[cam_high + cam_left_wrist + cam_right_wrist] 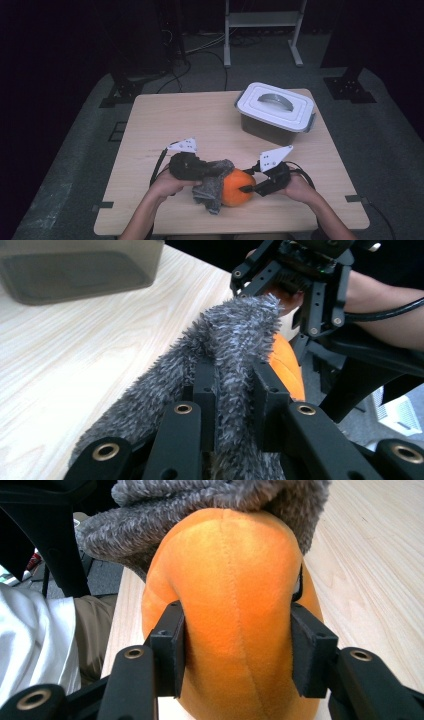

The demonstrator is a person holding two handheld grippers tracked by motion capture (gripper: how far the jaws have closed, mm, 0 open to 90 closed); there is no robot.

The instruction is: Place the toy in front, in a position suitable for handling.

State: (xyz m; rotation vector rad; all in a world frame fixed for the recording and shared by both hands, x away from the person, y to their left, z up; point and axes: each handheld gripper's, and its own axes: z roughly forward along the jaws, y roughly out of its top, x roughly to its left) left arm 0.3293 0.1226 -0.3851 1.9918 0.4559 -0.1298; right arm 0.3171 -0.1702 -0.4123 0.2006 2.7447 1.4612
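An orange plush ball rests near the table's front edge. My right gripper is shut on it from the right; in the right gripper view both pads press into the orange plush ball. A fuzzy grey cloth drapes over the ball's left side. My left gripper is shut on this cloth; in the left gripper view the grey cloth is pinched between its jaws, and the orange ball peeks out behind it. The right gripper shows farther off there.
A grey lidded plastic box stands at the table's back right. The wooden table is bare at the left and middle. A metal stand and cables lie on the floor beyond. A person's lap shows below the table edge.
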